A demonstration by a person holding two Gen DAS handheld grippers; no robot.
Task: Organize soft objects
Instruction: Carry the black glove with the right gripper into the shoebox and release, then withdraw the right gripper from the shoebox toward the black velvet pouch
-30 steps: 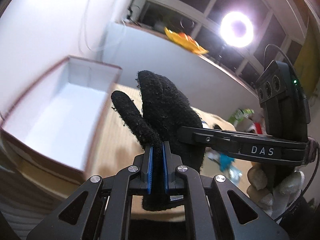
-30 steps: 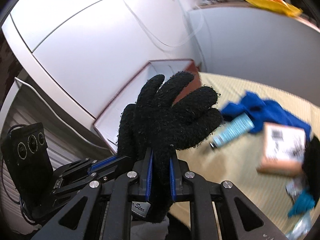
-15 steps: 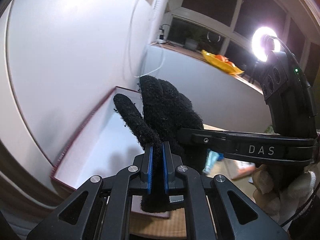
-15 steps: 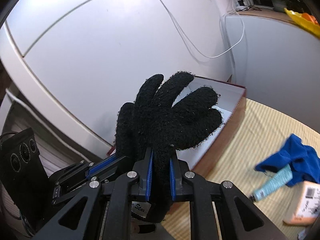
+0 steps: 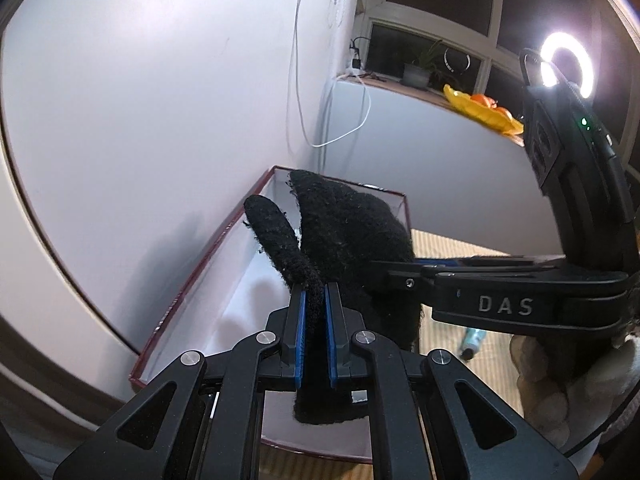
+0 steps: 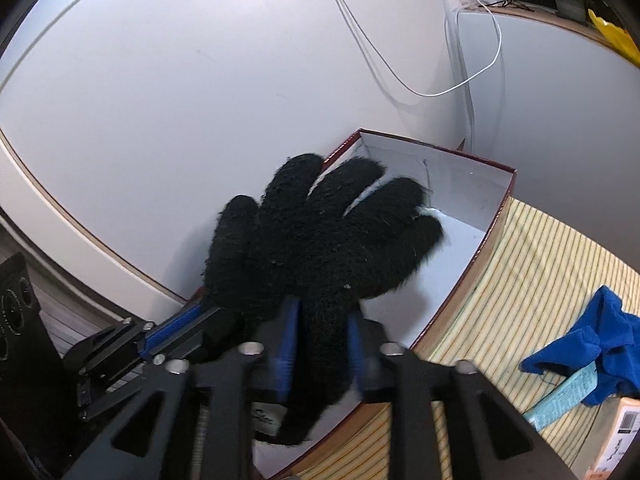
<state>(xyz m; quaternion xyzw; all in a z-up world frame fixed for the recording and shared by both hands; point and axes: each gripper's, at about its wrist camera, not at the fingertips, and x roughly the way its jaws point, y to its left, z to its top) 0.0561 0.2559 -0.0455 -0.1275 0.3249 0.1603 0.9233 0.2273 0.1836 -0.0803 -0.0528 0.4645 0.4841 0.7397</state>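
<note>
A fuzzy black glove (image 5: 344,236) is held by both grippers over an open white-lined box with a dark red rim (image 5: 224,240). My left gripper (image 5: 314,312) is shut on the glove at its thumb side. My right gripper (image 6: 320,328) grips the glove's cuff; its blue pads stand a little wider apart and are blurred. The glove (image 6: 320,240) spreads its fingers above the box (image 6: 472,216). The right gripper's body shows in the left wrist view (image 5: 520,292).
The box stands against a white wall on a striped yellow mat (image 6: 532,280). A blue cloth (image 6: 600,340), a light blue tube (image 6: 568,396) and an orange packet (image 6: 624,440) lie on the mat at right. A ring light (image 5: 566,66) shines at the back.
Both grippers have carried the glove left and over the box. The right gripper's pads now stand slightly wider apart around the cuff.
</note>
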